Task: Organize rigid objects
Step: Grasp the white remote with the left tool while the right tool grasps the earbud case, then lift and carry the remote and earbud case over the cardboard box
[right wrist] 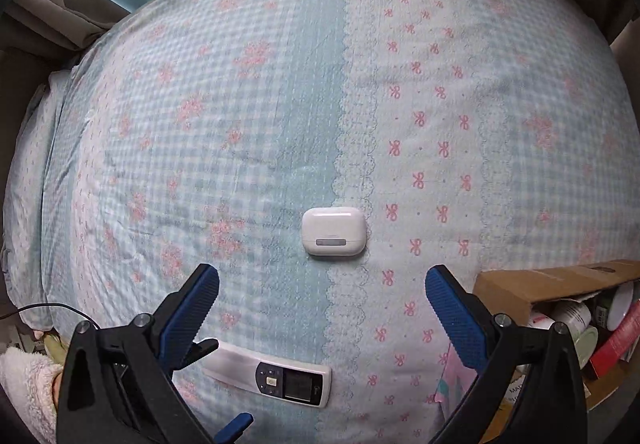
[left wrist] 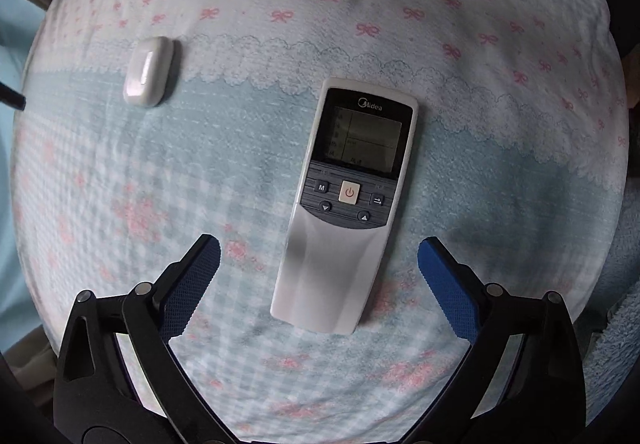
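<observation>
Left tongs (left wrist: 319, 264) astride remote's (left wrist: 348, 200) bare end

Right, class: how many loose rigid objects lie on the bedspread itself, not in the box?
2. The remote control lies between the left gripper's open jaws; the white earbud case lies just ahead of the right gripper. More may be out of view.

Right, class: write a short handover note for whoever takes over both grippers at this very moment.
Left gripper: jaws open, empty, pointing down over the lower end of the remote control, not touching it.
Right gripper: jaws open, empty, just short of the white earbud case.
Both items lie flat and apart on the patterned bed cover. A cardboard box of clutter sits at the bed's edge.
Done: nothing picked up yet.
Left: grasp the remote and the case, then put them away.
</observation>
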Demonstrator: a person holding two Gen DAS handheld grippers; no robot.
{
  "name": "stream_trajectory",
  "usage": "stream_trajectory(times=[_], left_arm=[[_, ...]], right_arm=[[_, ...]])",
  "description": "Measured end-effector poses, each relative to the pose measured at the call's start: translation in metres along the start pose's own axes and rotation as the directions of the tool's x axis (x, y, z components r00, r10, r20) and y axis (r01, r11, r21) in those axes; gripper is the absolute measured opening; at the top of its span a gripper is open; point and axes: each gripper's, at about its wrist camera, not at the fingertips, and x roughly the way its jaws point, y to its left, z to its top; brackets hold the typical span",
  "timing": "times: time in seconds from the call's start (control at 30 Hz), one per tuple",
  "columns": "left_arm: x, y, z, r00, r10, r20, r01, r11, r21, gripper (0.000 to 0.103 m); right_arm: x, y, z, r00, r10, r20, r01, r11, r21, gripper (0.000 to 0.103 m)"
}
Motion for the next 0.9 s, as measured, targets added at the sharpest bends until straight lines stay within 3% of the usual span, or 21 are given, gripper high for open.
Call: stream_trajectory(times=[0.23,0.4,0.57,0.63,0.67,0.7,0.77,0.9], left_arm=[[0.031,-0.018,0.013,0.998,-0.048,-0.04,0.051,0.995,0.09,0.085],[0.038,-0.019,0.02,0.996,-0.083,-0.034,0.086,0.992,0.088,0.085],[0.039,-0.014,0.025,0.994,-0.106,-0.036,0.109,0.99,0.086,0.083],[0.037,-0.012,0.025,0.993,-0.108,-0.038,0.111,0.989,0.101,0.073],[0.036,-0.011,0.025,0.994,-0.103,-0.039,0.106,0.988,0.108,0.07],[0.034,-0.006,0.021,0.994,-0.097,-0.04,0.101,0.988,0.114,0.06],[0.029,-0.002,0.02,0.992,-0.116,-0.047,0.121,0.986,0.112,0.056],[0.029,0.001,0.022,0.992,-0.115,-0.051,0.121,0.986,0.115,0.056]], right_arm=[[0.059,-0.006,0.016,0.995,-0.017,-0.095,0.022,0.999,0.043,0.103],[0.09,-0.001,0.02,0.989,-0.077,-0.129,0.08,0.996,0.024,0.103],[0.107,0.006,0.022,0.979,-0.131,-0.156,0.134,0.991,0.004,0.086],[0.108,0.008,0.022,0.976,-0.155,-0.152,0.156,0.988,-0.005,0.082],[0.108,0.009,0.023,0.973,-0.173,-0.15,0.173,0.985,-0.013,0.074],[0.109,0.011,0.023,0.971,-0.191,-0.146,0.191,0.981,-0.02,0.069],[0.107,0.012,0.025,0.971,-0.197,-0.135,0.196,0.98,-0.019,0.056],[0.108,0.014,0.027,0.968,-0.208,-0.141,0.206,0.978,-0.03,0.056]])
